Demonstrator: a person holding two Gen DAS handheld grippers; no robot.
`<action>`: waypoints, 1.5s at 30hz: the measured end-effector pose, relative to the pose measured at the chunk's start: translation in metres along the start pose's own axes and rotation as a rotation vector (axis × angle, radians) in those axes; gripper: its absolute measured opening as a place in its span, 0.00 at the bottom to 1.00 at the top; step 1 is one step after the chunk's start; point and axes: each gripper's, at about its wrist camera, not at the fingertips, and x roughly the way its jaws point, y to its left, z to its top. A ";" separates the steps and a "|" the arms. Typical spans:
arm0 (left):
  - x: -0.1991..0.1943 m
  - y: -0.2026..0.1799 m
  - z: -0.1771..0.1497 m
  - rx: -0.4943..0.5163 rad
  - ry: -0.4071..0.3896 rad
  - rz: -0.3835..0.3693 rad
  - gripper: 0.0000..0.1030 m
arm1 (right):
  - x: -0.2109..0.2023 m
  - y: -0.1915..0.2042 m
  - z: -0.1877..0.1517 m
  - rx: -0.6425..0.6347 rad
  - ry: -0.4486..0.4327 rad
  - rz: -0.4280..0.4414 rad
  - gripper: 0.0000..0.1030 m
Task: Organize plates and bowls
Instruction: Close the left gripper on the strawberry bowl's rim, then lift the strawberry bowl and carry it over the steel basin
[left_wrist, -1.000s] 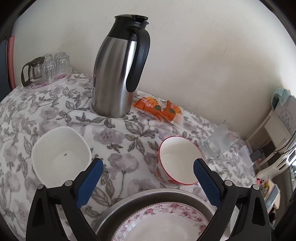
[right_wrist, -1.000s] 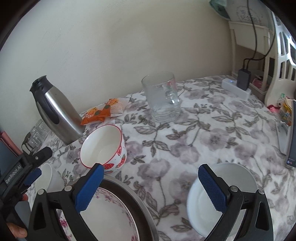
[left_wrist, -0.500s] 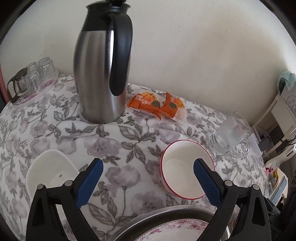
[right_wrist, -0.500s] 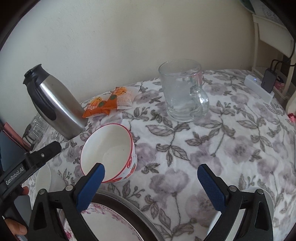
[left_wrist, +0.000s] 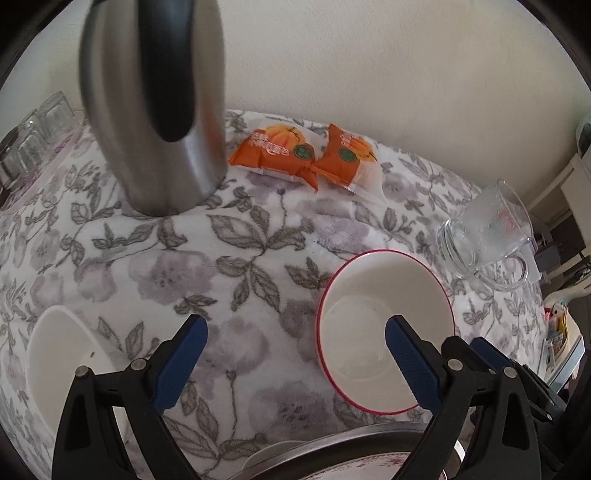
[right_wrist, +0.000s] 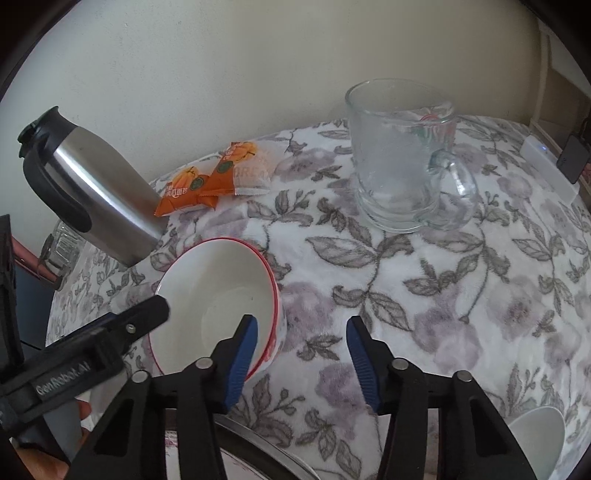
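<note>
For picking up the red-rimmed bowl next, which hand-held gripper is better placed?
Probably the right hand-held gripper. Its jaws have just been closing and straddle the near wall of the red-rimmed bowl, one finger inside, one outside, not yet pressing. The left hand-held gripper is wide open, mostly over tablecloth.

The right claw (right_wrist: 301, 345) has just been narrowing, its left pad inside the red-rimmed bowl (right_wrist: 218, 291) and its right pad outside the wall, not yet pressing. The glass mug (right_wrist: 399, 162) stands far right on the desk (right_wrist: 480, 295).

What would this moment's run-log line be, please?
left gripper: open | right gripper: jaws just closing, straddling red-rimmed bowl wall, not yet gripping
</note>
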 end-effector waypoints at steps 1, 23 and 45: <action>0.004 -0.002 0.001 0.013 0.012 0.006 0.90 | 0.003 0.001 0.001 0.000 0.009 0.001 0.47; 0.036 -0.016 0.004 0.077 0.084 -0.040 0.09 | 0.033 0.019 0.005 -0.012 0.110 -0.001 0.15; -0.041 -0.030 -0.018 0.058 -0.046 -0.080 0.09 | -0.048 0.017 -0.010 -0.020 -0.027 0.057 0.15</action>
